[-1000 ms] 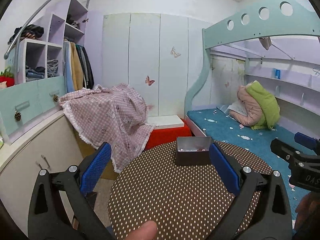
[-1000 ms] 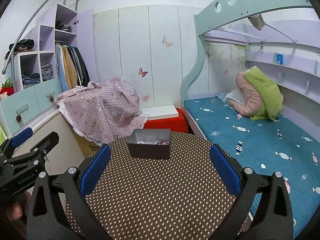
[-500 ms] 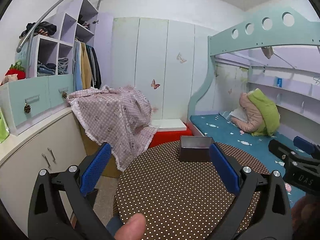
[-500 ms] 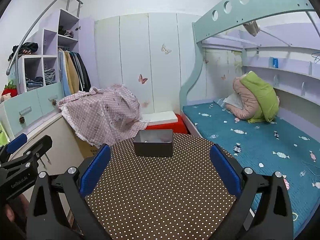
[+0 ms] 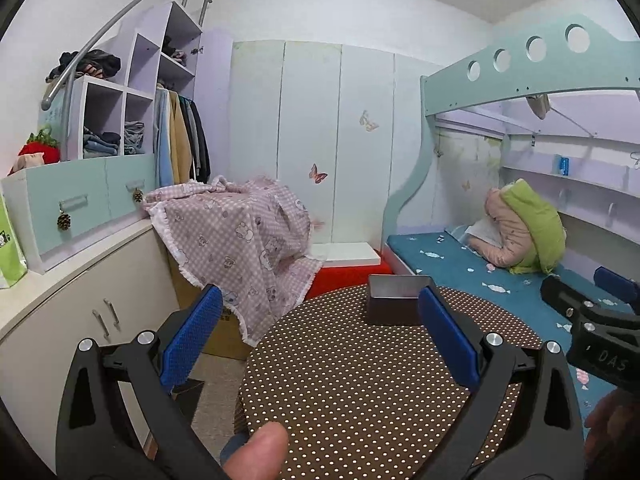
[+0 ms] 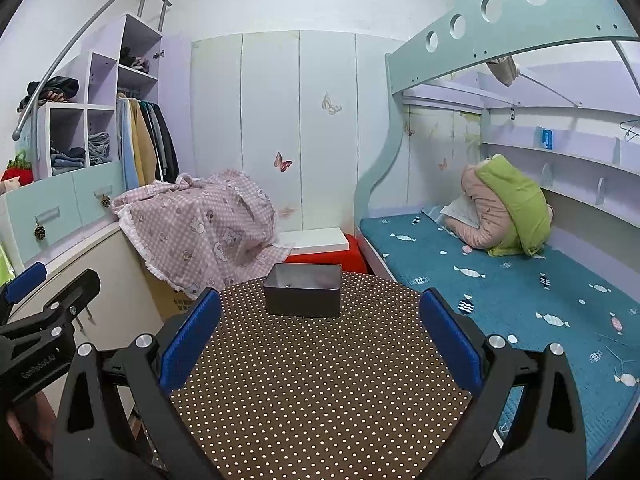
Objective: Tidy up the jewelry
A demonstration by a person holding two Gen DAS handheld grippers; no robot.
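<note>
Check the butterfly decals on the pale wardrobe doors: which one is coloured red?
The lower butterfly is reddish-pink; the upper butterfly on the neighbouring door panel is pale, almost white.

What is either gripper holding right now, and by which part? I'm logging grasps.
Nothing. The left gripper and right gripper both have jaws wide apart, empty, short of the dark grey metal box.

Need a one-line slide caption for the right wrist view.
Open right gripper faces a grey metal box on the polka-dot table; nothing held.

both wrist cameras low over the dotted table (image 5: 352,380), facing the wardrobe wall, sharing the metal box (image 6: 303,290)
</note>
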